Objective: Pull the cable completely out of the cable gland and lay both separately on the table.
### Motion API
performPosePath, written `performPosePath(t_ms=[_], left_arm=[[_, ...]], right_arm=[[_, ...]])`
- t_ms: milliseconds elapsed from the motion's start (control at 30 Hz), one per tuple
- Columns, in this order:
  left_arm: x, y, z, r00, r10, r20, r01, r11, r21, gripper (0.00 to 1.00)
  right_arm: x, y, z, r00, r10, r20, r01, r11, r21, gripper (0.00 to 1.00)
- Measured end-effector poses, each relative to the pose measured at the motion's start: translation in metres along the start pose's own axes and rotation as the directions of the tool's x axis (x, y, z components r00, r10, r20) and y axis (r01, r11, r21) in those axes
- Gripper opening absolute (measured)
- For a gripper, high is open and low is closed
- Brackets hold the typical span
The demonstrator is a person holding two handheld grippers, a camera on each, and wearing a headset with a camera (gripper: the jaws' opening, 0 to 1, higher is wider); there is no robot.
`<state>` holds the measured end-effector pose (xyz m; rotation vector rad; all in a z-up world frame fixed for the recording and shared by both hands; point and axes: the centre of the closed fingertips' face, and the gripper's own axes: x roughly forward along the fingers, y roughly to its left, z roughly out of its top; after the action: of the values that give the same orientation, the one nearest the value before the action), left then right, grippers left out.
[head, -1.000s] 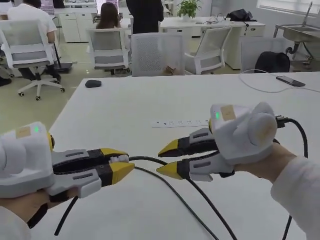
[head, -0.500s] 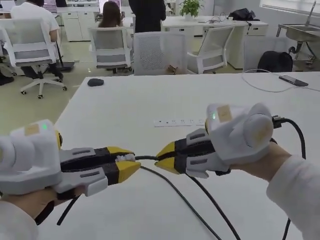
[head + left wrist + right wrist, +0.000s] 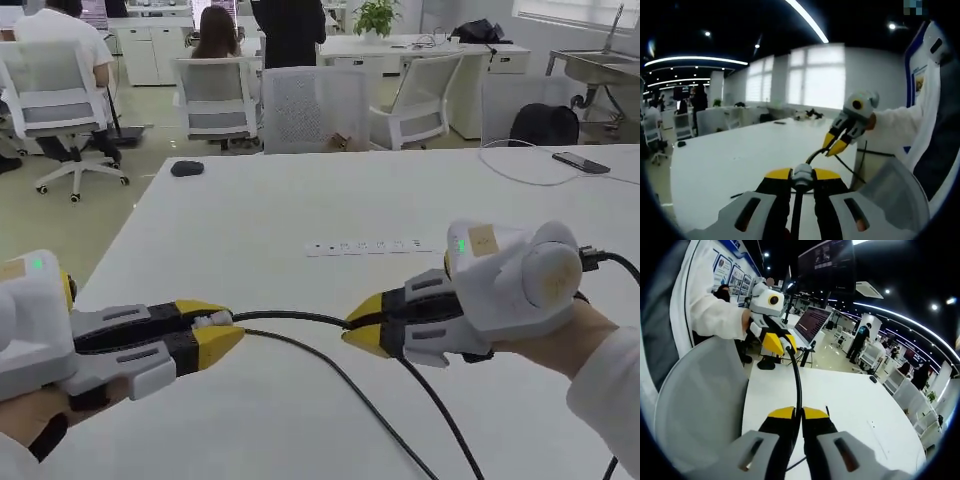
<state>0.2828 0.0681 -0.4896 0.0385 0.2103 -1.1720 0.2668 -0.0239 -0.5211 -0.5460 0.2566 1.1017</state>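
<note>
The two claws have drawn apart since half a second ago, and a longer run of black cable (image 3: 290, 317) shows between them. The left claw (image 3: 225, 328) is closed on the cable gland (image 3: 212, 320), which is mostly hidden between its jaws; only the pale end peeps out. The right claw (image 3: 352, 330) is pinched tight on the cable, which stretches roughly left to right just above the tabletop (image 3: 300, 200). How much cable remains inside the gland is hidden. Wide bare tabletop lies beyond; its near edge is cut off.
</note>
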Motion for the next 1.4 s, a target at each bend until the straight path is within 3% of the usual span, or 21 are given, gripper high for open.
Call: performPosePath(t_ms=[367,500,667,900,967,1400], left_arm=[[0.005,0.001,0.003,1.0,0.0,0.0,0.0,0.999,-0.044,0.17],[0.009,-0.004,0.001,0.9998,-0.01,-0.018,0.01,0.999,-0.035,0.17],[0.016,-0.012,0.001,0.9992,-0.035,-0.017,0.035,0.999,-0.037,0.17],[0.02,-0.027,0.006,0.9965,-0.08,-0.027,0.08,0.997,0.021,0.17],[0.02,-0.026,0.006,0.9965,-0.079,-0.025,0.08,0.996,0.025,0.17],[0.021,-0.024,0.002,0.9968,-0.079,-0.009,0.079,0.997,0.015,0.17]], right_arm=[[0.0,0.004,-0.004,0.9998,0.015,-0.011,-0.015,1.0,0.023,0.05],[0.001,0.001,0.005,0.9999,0.008,0.013,-0.008,1.0,0.019,0.08],[0.013,0.007,0.019,0.9982,0.046,0.039,-0.047,0.999,0.022,0.16],[0.032,0.016,0.017,0.9975,0.07,-0.007,-0.07,0.997,-0.02,0.12],[0.032,0.018,0.015,0.9967,0.079,-0.019,-0.08,0.996,-0.044,0.04],[0.026,0.012,0.01,0.9984,0.049,-0.028,-0.05,0.998,-0.042,0.03]])
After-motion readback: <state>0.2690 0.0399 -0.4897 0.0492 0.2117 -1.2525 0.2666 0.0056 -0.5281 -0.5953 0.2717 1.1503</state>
